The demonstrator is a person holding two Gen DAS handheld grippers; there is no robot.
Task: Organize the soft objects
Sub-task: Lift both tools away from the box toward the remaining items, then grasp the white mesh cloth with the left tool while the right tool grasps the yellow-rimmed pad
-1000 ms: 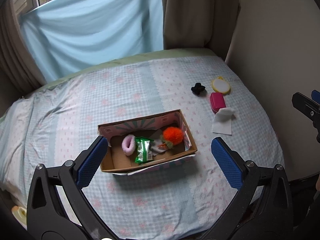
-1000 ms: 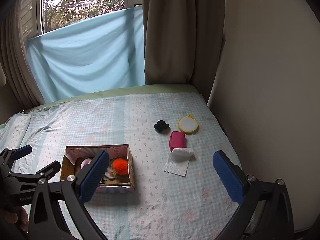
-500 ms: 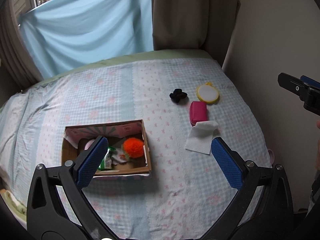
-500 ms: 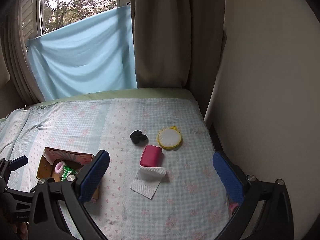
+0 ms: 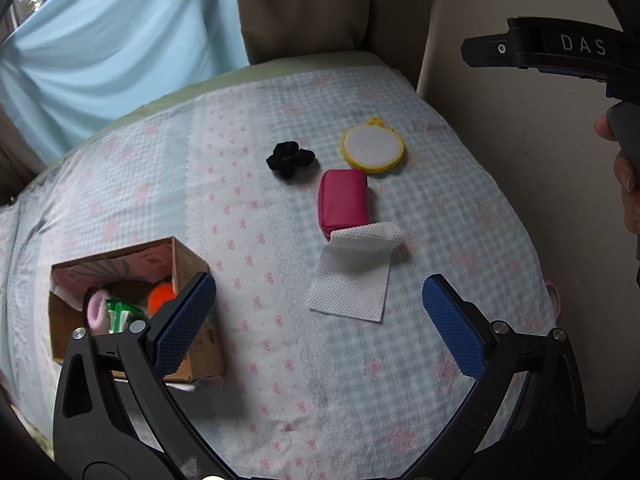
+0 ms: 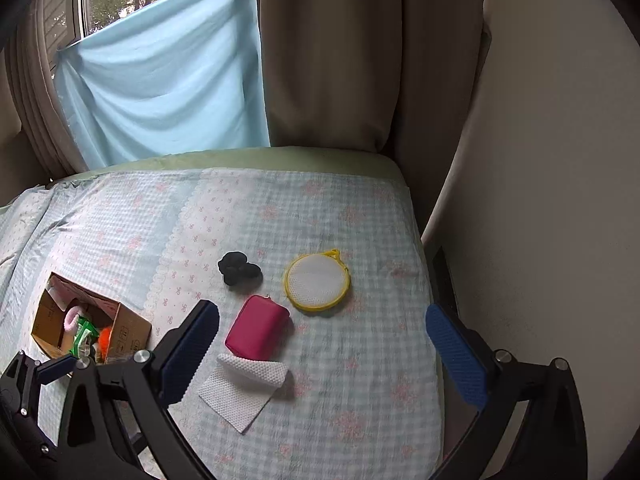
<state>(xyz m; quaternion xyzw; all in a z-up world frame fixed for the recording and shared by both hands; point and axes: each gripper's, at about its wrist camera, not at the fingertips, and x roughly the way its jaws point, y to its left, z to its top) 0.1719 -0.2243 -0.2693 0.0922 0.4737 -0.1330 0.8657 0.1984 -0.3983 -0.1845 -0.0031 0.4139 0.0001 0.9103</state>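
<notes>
The white paper towel (image 5: 354, 276) is lying on the bed (image 5: 460, 208) straight ahead of the left gripper (image 5: 318, 320), framed between its two blue-padded fingers (image 5: 186, 322), which are being held wide apart and empty above the sheet. Its long axis is running away from the fingers, with the far edge curled over against the pink pouch (image 5: 343, 200). Seen from the right gripper (image 6: 322, 350), equally spread and holding nothing, the paper towel (image 6: 240, 390) is sitting low and left of centre, so the left gripper is judged the better lined up, though which is truly nearer is hard to settle through fisheye lenses.

The towel is thin, embossed and limp (likely to crumple when pinched). The pouch looks smooth and padded, a rounded rectangle. Beyond it a black fuzzy scrunchie (image 5: 290, 159) and a round yellow-rimmed mesh pad (image 5: 373, 149) are lying well apart from the cardboard box (image 5: 64, 320) at the left, in which an orange pom-pom (image 5: 160, 296), a pink scrunchie (image 5: 96, 312) and a green packet (image 5: 120, 314) are already resting.
</notes>
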